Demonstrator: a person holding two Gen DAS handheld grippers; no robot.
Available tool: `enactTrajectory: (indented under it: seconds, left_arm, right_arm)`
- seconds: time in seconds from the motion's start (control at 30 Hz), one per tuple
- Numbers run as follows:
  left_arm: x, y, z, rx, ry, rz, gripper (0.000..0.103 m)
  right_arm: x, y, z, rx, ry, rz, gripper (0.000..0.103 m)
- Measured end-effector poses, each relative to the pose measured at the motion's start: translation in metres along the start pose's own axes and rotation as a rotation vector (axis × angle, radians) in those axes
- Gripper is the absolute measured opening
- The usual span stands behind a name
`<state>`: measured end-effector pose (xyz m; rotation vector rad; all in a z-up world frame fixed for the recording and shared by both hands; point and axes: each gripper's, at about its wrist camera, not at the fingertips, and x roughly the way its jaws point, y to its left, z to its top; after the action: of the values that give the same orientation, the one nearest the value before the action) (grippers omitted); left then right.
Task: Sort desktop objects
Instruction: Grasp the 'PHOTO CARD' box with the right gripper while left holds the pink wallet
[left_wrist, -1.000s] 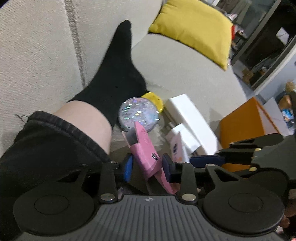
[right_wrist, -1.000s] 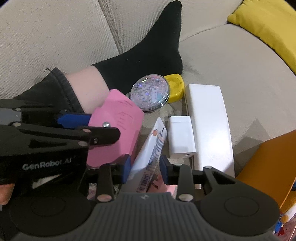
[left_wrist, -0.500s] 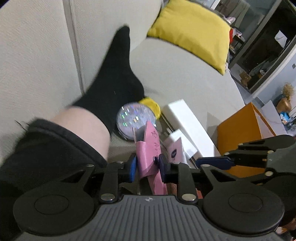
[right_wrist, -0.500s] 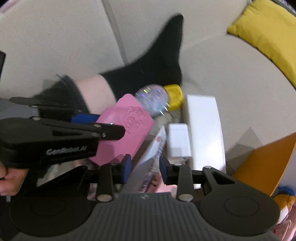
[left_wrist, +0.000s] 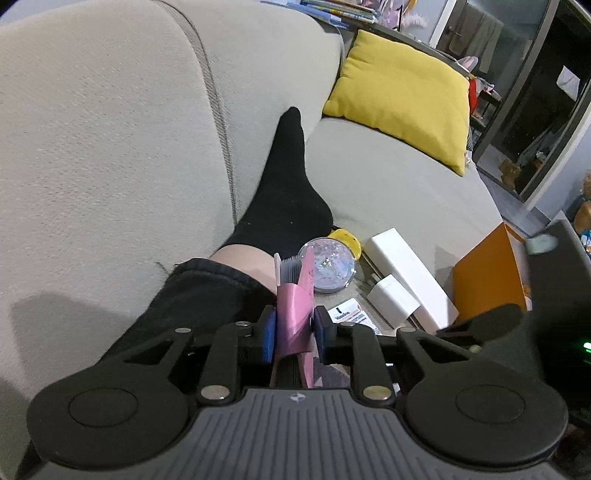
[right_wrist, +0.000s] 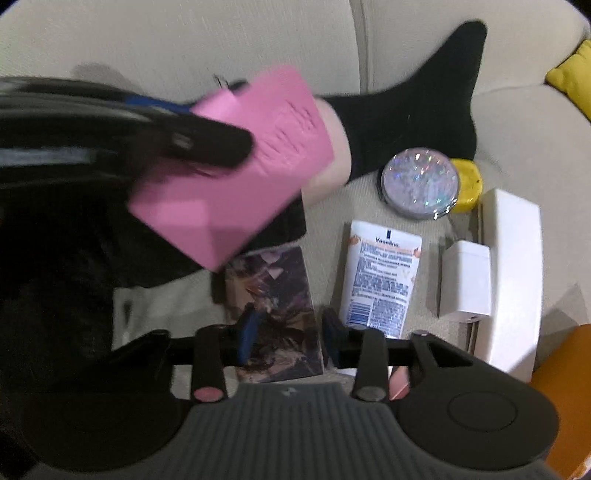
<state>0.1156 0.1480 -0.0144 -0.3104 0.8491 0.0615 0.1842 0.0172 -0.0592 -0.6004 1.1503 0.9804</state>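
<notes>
Closing the left gripper (left_wrist: 294, 329) on the pink case (left_wrist: 294, 314), pads pressing both its sides. Opening the right gripper (right_wrist: 289, 332) above the dark card pack (right_wrist: 275, 314), Vaseline tube (right_wrist: 380, 273) lying just right of it.

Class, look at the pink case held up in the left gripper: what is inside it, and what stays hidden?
The left gripper holds the pink case, jaws closing on it. Grey comb-like teeth and a white strip stick out of its open top. Whatever lies lower inside is covered by the pink walls.
</notes>
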Motion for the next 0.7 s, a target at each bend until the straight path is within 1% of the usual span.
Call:
enactTrajectory:
  seconds: [0.03,0.07,0.17,0.2,0.3,0.33,0.4,0.47,0.5,0.53,0.57,0.63,0.7]
  left_arm:
    - [-0.002,0.001,-0.001,-0.002,-0.003,-0.001,0.024]
    - [-0.004,0.002,-0.002,-0.007,-0.004,-0.003,0.024]
    - [-0.005,0.006,-0.003,-0.025,-0.005,-0.011,0.024]
    - [-0.005,0.007,-0.004,-0.029,-0.006,-0.013,0.024]
    - [-0.009,0.009,-0.006,-0.028,-0.007,-0.014,0.024]
    - [-0.009,0.009,-0.007,-0.029,-0.006,-0.014,0.024]
    - [-0.010,0.010,-0.008,-0.034,-0.004,-0.016,0.024]
    - [-0.011,0.011,-0.010,-0.042,-0.002,-0.020,0.024]
    - [-0.012,0.011,-0.012,-0.044,0.000,-0.020,0.024]
    - [-0.012,0.011,-0.013,-0.045,0.001,-0.019,0.024]
    - [-0.012,0.010,-0.014,-0.043,0.003,-0.018,0.024]
    - [-0.013,0.008,-0.017,-0.043,0.005,-0.014,0.024]
    - [-0.016,0.008,-0.019,-0.042,0.004,-0.009,0.024]
  right_arm:
    - [0.004,-0.002,0.001,0.001,0.009,0.002,0.048]
    - [0.008,-0.003,0.002,0.010,0.016,0.017,0.052]
    - [0.018,-0.008,0.006,0.059,0.037,0.073,0.055]
    - [0.021,-0.011,0.008,0.077,0.043,0.089,0.058]
    - [0.027,-0.018,0.011,0.129,0.044,0.111,0.059]
    - [0.027,-0.020,0.011,0.142,0.042,0.114,0.056]
    - [0.022,-0.021,0.009,0.155,0.028,0.102,0.048]
    - [0.013,-0.021,0.007,0.155,0.010,0.089,0.033]
    - [0.008,-0.019,0.005,0.156,0.003,0.084,0.028]
    - [0.003,-0.017,0.004,0.155,-0.003,0.075,0.018]
    - [-0.001,-0.014,0.002,0.153,-0.008,0.064,0.010]
    - [-0.008,-0.008,-0.005,0.151,-0.019,0.056,0.007]
    - [-0.014,0.000,-0.010,0.153,-0.032,0.065,0.007]
